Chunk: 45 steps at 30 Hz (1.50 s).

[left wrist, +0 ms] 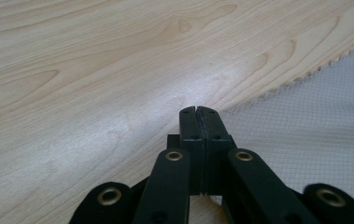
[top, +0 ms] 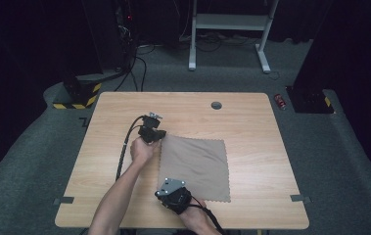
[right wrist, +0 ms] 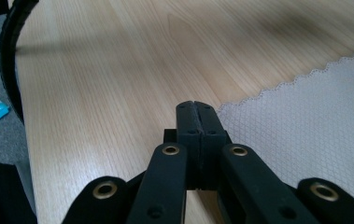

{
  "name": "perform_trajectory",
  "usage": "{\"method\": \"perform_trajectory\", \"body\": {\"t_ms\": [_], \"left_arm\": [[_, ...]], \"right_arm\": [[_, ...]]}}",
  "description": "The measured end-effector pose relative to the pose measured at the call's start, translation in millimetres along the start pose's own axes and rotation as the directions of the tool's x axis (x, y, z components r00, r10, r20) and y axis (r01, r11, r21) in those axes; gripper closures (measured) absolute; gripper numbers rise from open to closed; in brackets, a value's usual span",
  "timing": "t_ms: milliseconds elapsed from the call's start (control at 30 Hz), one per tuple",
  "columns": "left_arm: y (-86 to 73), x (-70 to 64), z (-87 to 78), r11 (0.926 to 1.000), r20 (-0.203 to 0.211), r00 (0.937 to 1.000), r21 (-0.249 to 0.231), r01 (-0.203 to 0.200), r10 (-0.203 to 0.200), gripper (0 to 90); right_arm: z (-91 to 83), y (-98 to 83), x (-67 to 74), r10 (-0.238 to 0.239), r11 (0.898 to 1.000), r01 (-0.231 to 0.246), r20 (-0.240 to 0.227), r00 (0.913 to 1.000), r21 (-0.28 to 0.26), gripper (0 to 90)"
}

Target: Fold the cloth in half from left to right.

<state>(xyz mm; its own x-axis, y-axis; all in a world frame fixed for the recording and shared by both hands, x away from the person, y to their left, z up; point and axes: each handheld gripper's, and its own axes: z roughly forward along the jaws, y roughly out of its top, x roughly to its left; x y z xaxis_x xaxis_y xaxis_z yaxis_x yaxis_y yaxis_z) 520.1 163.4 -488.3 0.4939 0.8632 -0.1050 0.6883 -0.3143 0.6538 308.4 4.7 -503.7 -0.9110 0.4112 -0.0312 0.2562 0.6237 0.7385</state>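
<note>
Both pairs of fingers were closed at the cloth [top: 194, 168] edge: the left gripper [top: 156, 138] at its upper left corner, the right gripper [top: 163, 192] at its lower left corner. Whether cloth was pinched was unclear. The cloth lay flat at the counter [top: 251, 117] centre. For a good fold, both corners should lift together, evenly.

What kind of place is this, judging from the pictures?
Probably a lab or recording studio: a light wooden table on grey carpet, black curtains around, cables on the floor, and a white metal desk frame behind.
</note>
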Motion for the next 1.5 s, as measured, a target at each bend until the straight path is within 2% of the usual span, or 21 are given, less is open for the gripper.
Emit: {"method": "perform_trajectory", "body": {"t_ms": [400, 600, 800, 967, 1233, 1400, 1500], "left_arm": [[-5.7, 29.3, -15.4, 0.999, -0.025, 0.9987, 0.001, 0.045, -0.045, 89.9], [-8.4, 43.8, -32.8, 0.9975, -0.039, 0.9968, -0.017, 0.069, -0.069, 89.9], [-11.8, 52.9, -49.8, 0.9974, -0.055, 0.996, -0.019, 0.07, -0.071, 89.8], [-10.8, 46.2, -41.3, 0.9982, -0.047, 0.9971, -0.016, 0.059, -0.059, 89.8], [-5.0, 17.7, -12.4, 0.9998, 0.006, 0.9998, -0.009, 0.018, -0.018, 89.7], [-2.8, 6.4, -0.9, 0.9997, 0.031, 0.9994, -0.016, 0.018, -0.017, 89.6], [-0.7, 2.9, 1.7, 0.999, 0.054, 0.998, -0.027, 0.034, -0.033, 89.6]], "right_arm": [[12.2, 19.9, -0.6, 0.002, 1.0, -0.002, -0.037, 0.9993, -0.009, 90.0], [16.2, 36.1, 2.1, 0.003, 0.999, -0.005, -0.069, 0.9976, -0.034, 90.0], [16.9, 45.8, 8.0, -0.006, 0.998, -0.001, -0.094, 0.9955, -0.07, 90.0], [12.9, 36.4, 4.5, 0.018, 0.997, -0.025, -0.09, 0.9958, -0.075, 90.0], [2.2, 8.0, -5.8, 0.059, 0.997, -0.062, -0.049, 0.997, -0.05, 90.0], [-6.8, -10.7, -11.0, 0.087, 0.995, -0.088, -0.019, 0.996, -0.043, 90.0], [-13.9, -18.5, -12.5, 0.099, 0.994, -0.099, 0.0, 0.995, -0.045, 90.0]]}}
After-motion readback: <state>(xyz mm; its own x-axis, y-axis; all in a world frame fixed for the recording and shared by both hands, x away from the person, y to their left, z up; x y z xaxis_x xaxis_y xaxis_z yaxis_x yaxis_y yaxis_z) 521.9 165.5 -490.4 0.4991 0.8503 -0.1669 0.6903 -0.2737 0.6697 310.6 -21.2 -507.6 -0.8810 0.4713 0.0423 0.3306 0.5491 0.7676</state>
